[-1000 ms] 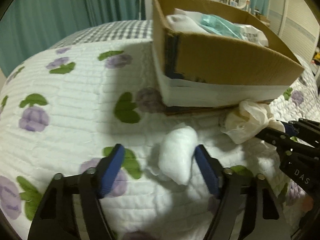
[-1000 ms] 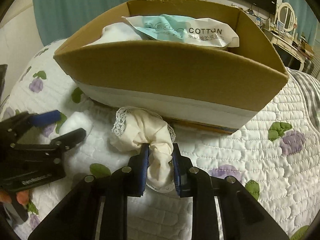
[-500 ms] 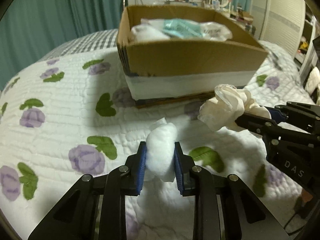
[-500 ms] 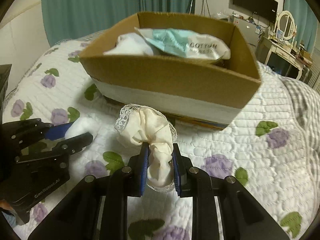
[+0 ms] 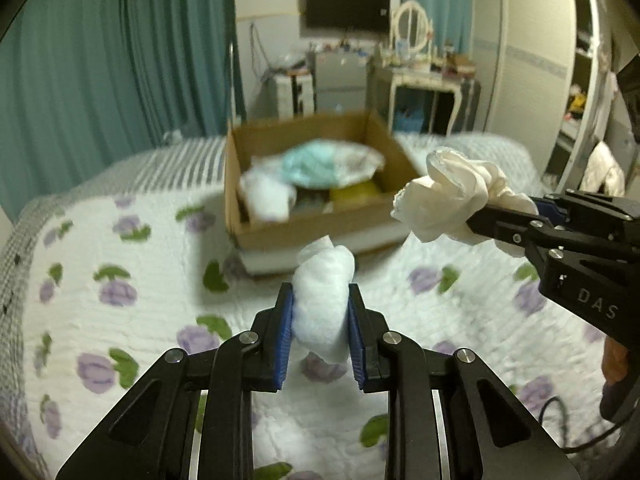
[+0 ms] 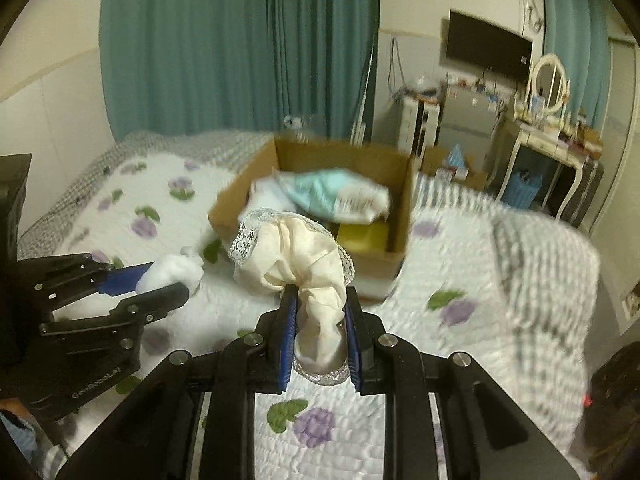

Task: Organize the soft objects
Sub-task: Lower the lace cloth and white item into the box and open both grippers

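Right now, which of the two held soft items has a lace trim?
The cream cloth in the right gripper: lace edges its rim. The left gripper holds a plain white cotton wad, no trim.

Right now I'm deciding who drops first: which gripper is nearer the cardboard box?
Right, though only slightly. The right gripper holds its lace cloth up near the cardboard box's front corner; the left gripper, with the cotton wad, sits slightly farther back.
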`<state>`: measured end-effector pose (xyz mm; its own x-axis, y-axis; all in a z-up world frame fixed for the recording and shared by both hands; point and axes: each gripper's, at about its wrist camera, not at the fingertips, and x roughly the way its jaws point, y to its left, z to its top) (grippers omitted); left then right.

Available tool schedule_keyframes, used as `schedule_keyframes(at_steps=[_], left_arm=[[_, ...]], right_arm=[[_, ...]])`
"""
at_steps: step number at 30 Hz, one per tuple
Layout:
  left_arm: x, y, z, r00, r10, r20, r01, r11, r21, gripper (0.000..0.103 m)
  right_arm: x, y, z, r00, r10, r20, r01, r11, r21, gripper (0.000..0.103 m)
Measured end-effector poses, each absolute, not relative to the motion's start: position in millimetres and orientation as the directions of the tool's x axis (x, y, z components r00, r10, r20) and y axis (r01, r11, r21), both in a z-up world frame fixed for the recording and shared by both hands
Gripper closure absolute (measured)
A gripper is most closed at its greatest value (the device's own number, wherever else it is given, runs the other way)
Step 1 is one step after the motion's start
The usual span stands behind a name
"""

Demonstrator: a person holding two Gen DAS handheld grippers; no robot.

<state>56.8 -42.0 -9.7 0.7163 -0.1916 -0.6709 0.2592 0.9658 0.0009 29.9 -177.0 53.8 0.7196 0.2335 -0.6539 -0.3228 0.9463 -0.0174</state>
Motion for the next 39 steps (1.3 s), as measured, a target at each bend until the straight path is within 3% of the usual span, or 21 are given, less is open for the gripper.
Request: schedule_keyframes(at_steps=[8, 21, 22, 23, 24, 25, 33, 35, 39], left_arm=[[73, -42, 39, 0.765, -0.225, -0.603, 0.253, 0.967, -0.040, 0.079], [187, -50, 0, 0.735, -0.199, -0.648, 0.223, 0.974, -0.047, 0.079], [195, -51, -7, 0.728, -0.196, -0.658, 0.223, 0.974, -0.043, 0.079], [199, -52, -10, 0.725, -0.193, -0.661, 0.225, 0.974, -0.037, 0.079], [204, -54, -15, 0.722, -0.189, -0.665, 0.232, 0.972, -0.025, 0.079], [208, -55, -19, 0.720, -0.190, -0.668, 0.238, 0.971, -0.019, 0.079], [228, -67, -46, 0.705, -0.182, -0.685, 0.250, 0.968, 0.000, 0.074], [231, -69, -51, 0.698, -0.170, -0.696, 0.237, 0.972, 0.001, 0.069], [225, -68, -47, 0.707, -0.159, -0.689, 0.204, 0.979, -0.017, 0.029]], right_arm=[[50, -179, 101, 0.732, 0.306, -0.608, -0.423, 0.905, -0.053, 0.082], [169, -171, 35, 0.645, 0.328, -0.690, -0.456, 0.890, -0.003, 0.082], [174, -172, 29, 0.651, 0.323, -0.687, -0.445, 0.895, 0.000, 0.079], [179, -174, 25, 0.661, 0.313, -0.682, -0.427, 0.904, 0.001, 0.065], [181, -178, 21, 0.675, 0.305, -0.672, -0.408, 0.913, 0.005, 0.042], [183, -180, 20, 0.687, 0.304, -0.660, -0.396, 0.918, 0.011, 0.033], [189, -211, 22, 0.770, 0.289, -0.569, -0.303, 0.950, 0.073, 0.029], [187, -215, 23, 0.777, 0.282, -0.563, -0.294, 0.953, 0.070, 0.026], [185, -222, 32, 0.788, 0.265, -0.555, -0.271, 0.960, 0.072, 0.023]])
